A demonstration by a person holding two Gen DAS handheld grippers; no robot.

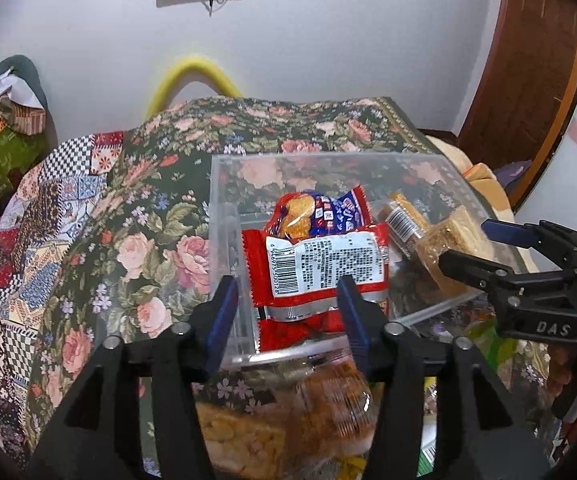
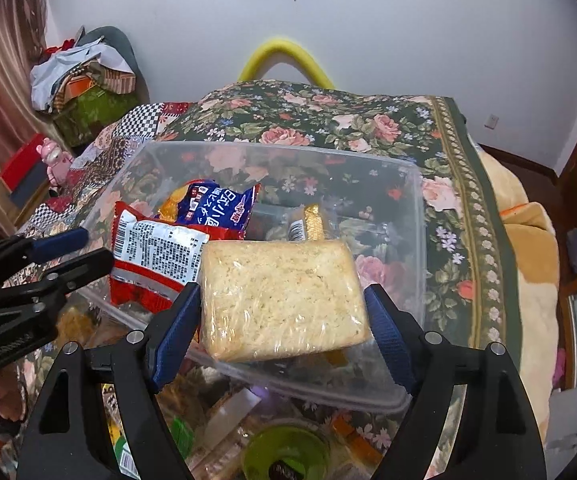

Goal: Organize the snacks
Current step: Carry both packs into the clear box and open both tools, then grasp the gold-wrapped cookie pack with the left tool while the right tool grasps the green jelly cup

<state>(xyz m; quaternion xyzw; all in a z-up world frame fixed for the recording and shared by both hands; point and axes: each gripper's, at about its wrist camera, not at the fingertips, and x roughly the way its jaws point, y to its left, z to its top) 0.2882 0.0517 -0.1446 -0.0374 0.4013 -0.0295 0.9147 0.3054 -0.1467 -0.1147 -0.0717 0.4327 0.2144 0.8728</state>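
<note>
A clear plastic bin (image 1: pixel 328 158) (image 2: pixel 418 240) sits on a floral cloth. A red snack packet with a white label (image 1: pixel 324 268) (image 2: pixel 156 256) stands in the bin, between the open fingers of my left gripper (image 1: pixel 288 304), which do not clearly press it. A blue-and-red packet (image 1: pixel 316 212) (image 2: pixel 216 208) lies behind it. My right gripper (image 2: pixel 284 312) is shut on a clear-wrapped pale rice cake block (image 2: pixel 280 300) (image 1: pixel 452 248), held over the bin's near edge. A small gold-wrapped bar (image 2: pixel 308 224) (image 1: pixel 404 216) lies in the bin.
More loose snacks (image 1: pixel 288 420) and a green lid (image 2: pixel 288 456) lie on the cloth in front of the bin. The floral cloth (image 1: pixel 148 240) covers a raised surface. Cluttered boxes (image 2: pixel 88 96) stand at the back left, a wooden door (image 1: pixel 528 60) at the right.
</note>
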